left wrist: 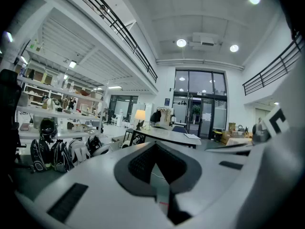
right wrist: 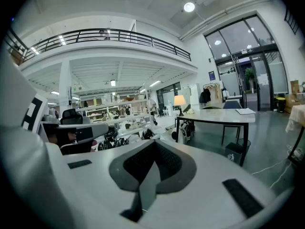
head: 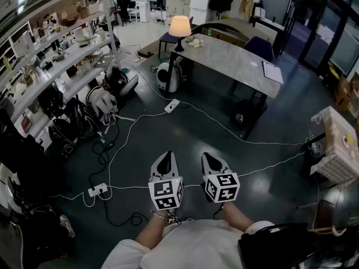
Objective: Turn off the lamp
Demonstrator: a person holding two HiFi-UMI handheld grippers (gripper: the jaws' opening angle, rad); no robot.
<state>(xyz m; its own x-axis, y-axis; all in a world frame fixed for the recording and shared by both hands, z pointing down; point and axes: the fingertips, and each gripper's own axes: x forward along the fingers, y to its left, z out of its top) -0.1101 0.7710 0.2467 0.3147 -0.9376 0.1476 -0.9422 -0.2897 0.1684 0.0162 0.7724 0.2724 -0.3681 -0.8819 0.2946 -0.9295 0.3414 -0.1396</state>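
Note:
The lamp (head: pixel 179 27), lit, with a cream shade on a dark stem, stands at the far left corner of a long grey table (head: pixel 235 58) across the room. It also shows small and lit in the left gripper view as the lamp (left wrist: pixel 139 115) and in the right gripper view as the lamp (right wrist: pixel 179 100). My left gripper (head: pixel 166 164) and right gripper (head: pixel 211 162) are held side by side close to my body, far from the lamp. Both are shut with nothing between the jaws.
White cables and a power strip (head: pixel 171 105) lie across the dark floor between me and the table. Shelves (head: pixel 61 55) with bags and helmets run along the left. A chair (head: pixel 258 46) stands behind the table, and a small covered table (head: pixel 339 144) is at right.

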